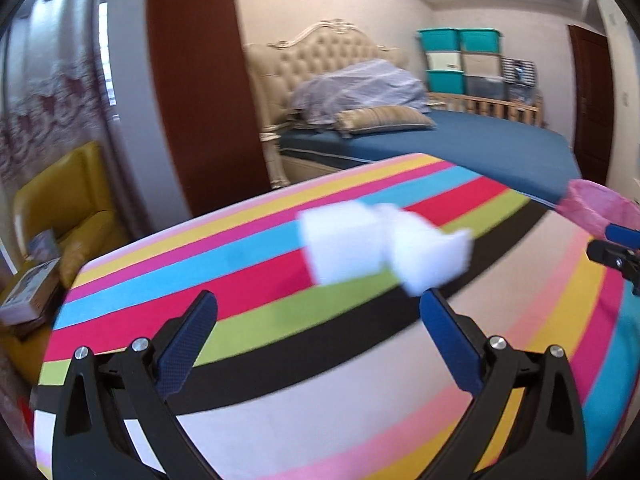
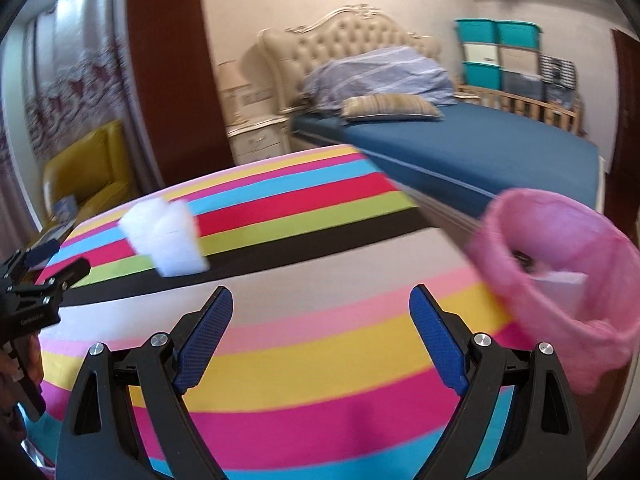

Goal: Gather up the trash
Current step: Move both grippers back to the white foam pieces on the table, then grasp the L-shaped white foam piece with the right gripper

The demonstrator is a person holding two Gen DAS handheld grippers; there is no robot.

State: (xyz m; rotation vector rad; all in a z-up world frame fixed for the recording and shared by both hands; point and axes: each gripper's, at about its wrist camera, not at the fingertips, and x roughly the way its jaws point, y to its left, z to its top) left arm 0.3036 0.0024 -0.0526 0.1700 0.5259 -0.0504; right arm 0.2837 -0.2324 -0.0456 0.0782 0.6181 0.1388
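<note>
White foam blocks (image 1: 384, 246) lie ahead of the left gripper (image 1: 318, 312) — fingers spread.

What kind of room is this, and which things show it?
Most likely a home bedroom. A bed with a tufted headboard and a pillow stands behind the striped table, with a nightstand beside it and stacked storage bins at the far wall.

The white foam pieces (image 1: 384, 246) on the striped tablecloth (image 1: 280, 360) are motion-blurred, so their count and edges cannot be told. Right of them, the pink trash bag (image 2: 560, 280) is smeared, its contents unclear, and cut off by the left wrist view's edge.
</note>
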